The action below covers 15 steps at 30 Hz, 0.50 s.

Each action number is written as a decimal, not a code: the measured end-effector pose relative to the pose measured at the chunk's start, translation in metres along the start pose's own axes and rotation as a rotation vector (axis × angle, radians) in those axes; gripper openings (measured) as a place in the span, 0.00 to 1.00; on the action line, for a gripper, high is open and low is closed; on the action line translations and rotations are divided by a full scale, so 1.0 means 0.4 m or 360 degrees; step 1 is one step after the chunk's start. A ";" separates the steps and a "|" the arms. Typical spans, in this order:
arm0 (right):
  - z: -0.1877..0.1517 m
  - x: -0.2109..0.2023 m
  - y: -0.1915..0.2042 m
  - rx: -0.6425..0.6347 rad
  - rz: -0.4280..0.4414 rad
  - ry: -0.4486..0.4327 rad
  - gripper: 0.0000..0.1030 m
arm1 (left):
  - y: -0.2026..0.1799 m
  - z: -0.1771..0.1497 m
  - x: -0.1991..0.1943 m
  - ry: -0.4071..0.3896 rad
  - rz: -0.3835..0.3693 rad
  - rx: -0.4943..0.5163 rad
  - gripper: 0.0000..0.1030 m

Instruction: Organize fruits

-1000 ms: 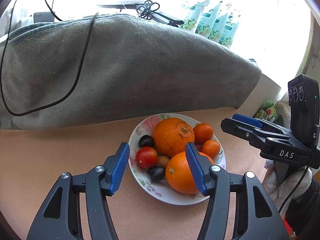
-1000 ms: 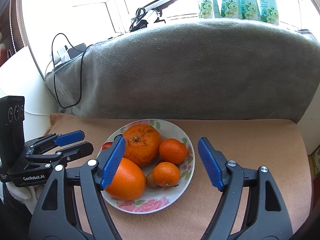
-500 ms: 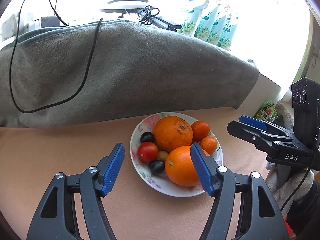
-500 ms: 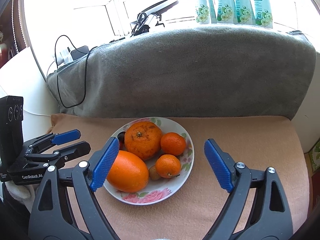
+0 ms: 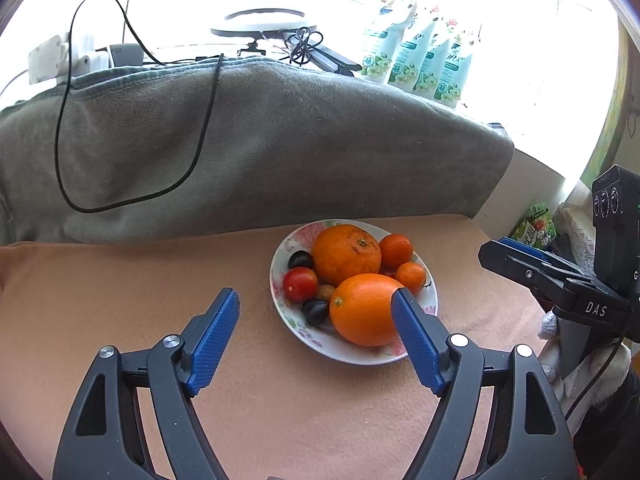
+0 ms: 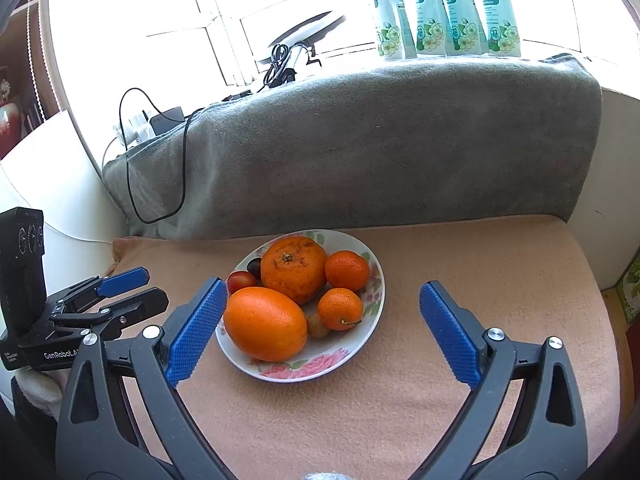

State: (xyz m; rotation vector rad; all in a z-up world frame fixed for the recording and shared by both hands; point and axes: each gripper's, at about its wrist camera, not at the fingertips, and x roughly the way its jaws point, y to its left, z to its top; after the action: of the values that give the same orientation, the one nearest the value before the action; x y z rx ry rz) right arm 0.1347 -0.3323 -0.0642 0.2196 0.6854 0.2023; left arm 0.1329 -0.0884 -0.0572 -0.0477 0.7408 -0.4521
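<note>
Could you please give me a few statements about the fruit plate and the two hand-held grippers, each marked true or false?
1. All the fruit lies on the floral plate. True.
2. The left hand-held gripper is clamped on the red tomato. False: its jaws stand open and hold nothing.
3. The right hand-held gripper is open and empty. True.
4. The plate holds only one large orange. False: two are there, a smooth large orange in front and a speckled large orange behind it.
5. A black cable lies over the grey blanket. True.

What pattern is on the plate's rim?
Pink roses with green leaves on the white plate, clearest in the right wrist view.
</note>
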 end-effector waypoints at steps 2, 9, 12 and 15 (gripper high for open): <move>-0.008 -0.012 0.000 0.0015 0.0003 -0.0002 0.96 | -0.002 -0.005 -0.012 -0.0005 0.0014 -0.0002 0.76; -0.034 -0.060 0.015 -0.0014 -0.0032 -0.0036 0.96 | -0.002 -0.030 -0.066 -0.0054 0.0076 -0.0015 0.77; -0.046 -0.084 0.029 -0.0048 -0.0050 -0.0053 0.96 | -0.004 -0.043 -0.087 -0.0064 0.0077 -0.0029 0.77; -0.059 -0.107 0.045 -0.0083 -0.0073 -0.0072 0.96 | -0.009 -0.054 -0.104 -0.0074 0.0100 -0.0008 0.77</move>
State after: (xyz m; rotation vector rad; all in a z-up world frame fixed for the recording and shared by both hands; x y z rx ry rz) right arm 0.0851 -0.3227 -0.0514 0.1576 0.6388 0.1706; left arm 0.0904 -0.0721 -0.0459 -0.0393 0.6955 -0.3882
